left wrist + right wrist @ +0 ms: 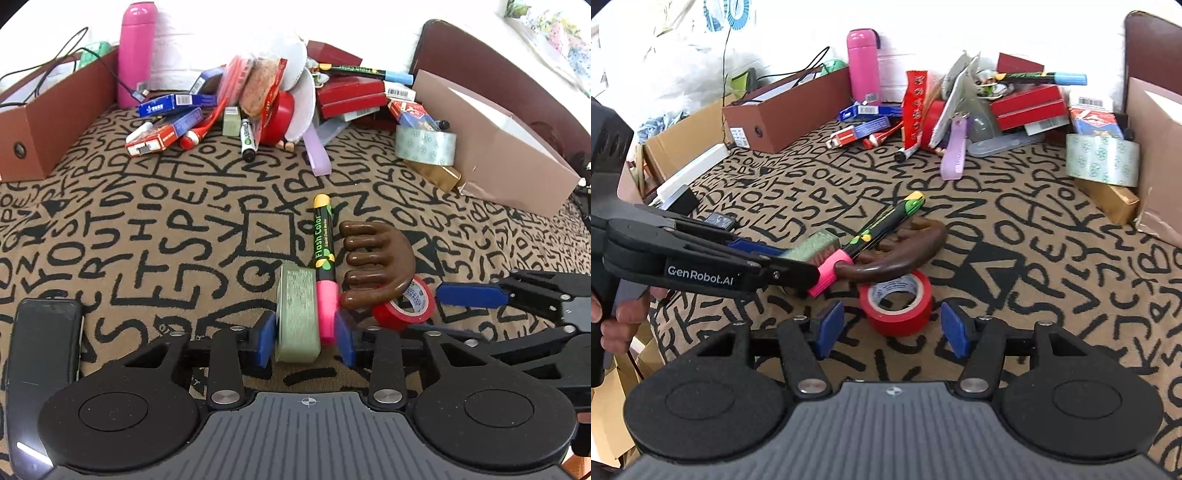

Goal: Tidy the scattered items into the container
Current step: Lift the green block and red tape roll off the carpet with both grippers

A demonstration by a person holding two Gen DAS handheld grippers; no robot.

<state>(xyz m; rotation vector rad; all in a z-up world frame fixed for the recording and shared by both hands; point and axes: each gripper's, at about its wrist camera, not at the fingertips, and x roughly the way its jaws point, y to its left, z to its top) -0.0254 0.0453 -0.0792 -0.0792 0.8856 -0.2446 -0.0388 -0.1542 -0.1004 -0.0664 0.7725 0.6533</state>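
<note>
My left gripper (pixel 306 339) is low over the lettered cloth (pixel 147 221). A green paper block (pixel 298 314) and the pink cap of a black marker (pixel 324 243) lie between its blue pads, which stand close beside them without clearly pressing. From the right wrist it (pixel 812 266) comes in from the left. A brown wooden comb (pixel 373 266) lies right of the marker. My right gripper (pixel 892 330) is open around a red tape roll (pixel 897 306), with gaps on both sides. One of its blue fingers (pixel 469 295) shows beside that roll (pixel 404 304).
A brown shoebox (pixel 48 122) stands at the back left, and a pale cardboard box (pixel 509 147) at the right. Between them is a pile of boxes, pens and tape, with a pink bottle (pixel 136 51) and a clear tape roll (pixel 426 142). A black phone (pixel 44 339) lies near left.
</note>
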